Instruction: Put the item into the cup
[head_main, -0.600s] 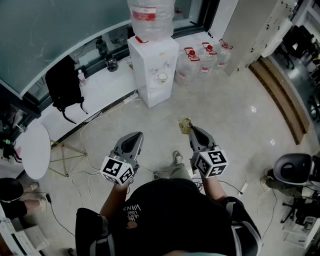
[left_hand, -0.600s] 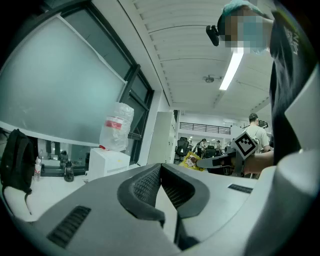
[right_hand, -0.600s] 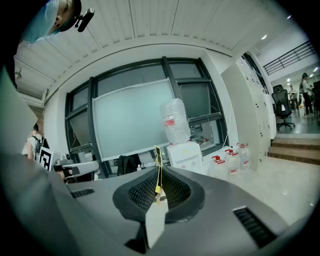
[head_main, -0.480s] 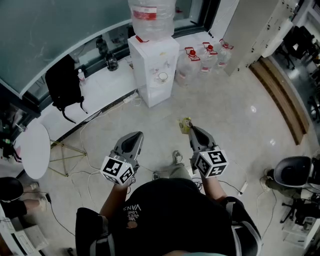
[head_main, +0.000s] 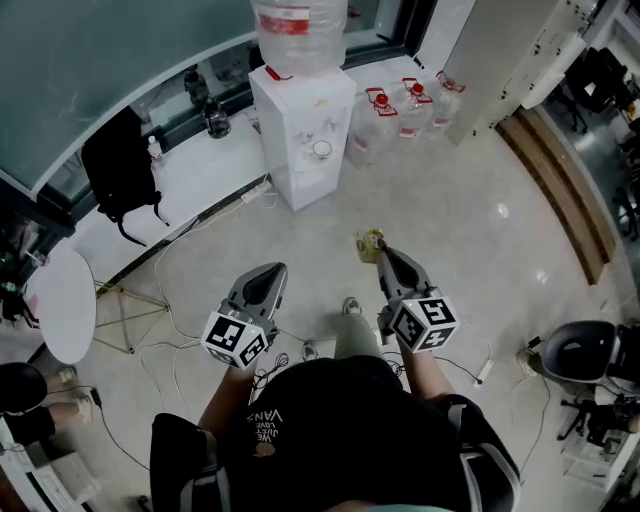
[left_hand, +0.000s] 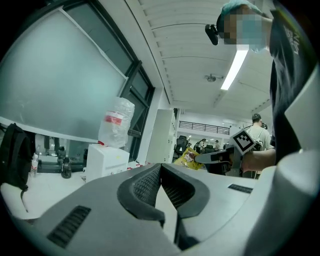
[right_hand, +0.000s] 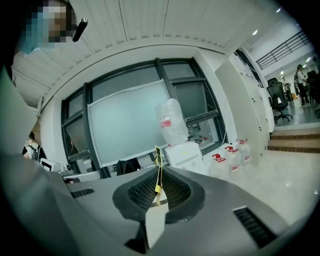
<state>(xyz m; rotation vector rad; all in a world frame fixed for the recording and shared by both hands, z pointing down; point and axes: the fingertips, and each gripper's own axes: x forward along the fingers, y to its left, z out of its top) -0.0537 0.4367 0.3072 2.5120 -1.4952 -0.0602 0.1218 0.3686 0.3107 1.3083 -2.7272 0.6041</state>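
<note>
A small yellow packet sticks out of the tips of my right gripper, which is shut on it. In the right gripper view the packet shows edge-on between the jaws of that gripper. My left gripper is held level beside it, shut with nothing in it; its jaws meet tightly. From the left gripper view I see the packet in the right gripper. A small white cup sits in the water dispenser ahead, well beyond both grippers.
The person stands on a pale tiled floor. Water jugs stand right of the dispenser. A low white ledge holds a black bag and bottles. Cables trail on the floor; a round white table is at the left.
The head view has drifted slightly, so the dispenser sits a little higher in frame. Both grippers hold the same pose, the packet still in the right one.
</note>
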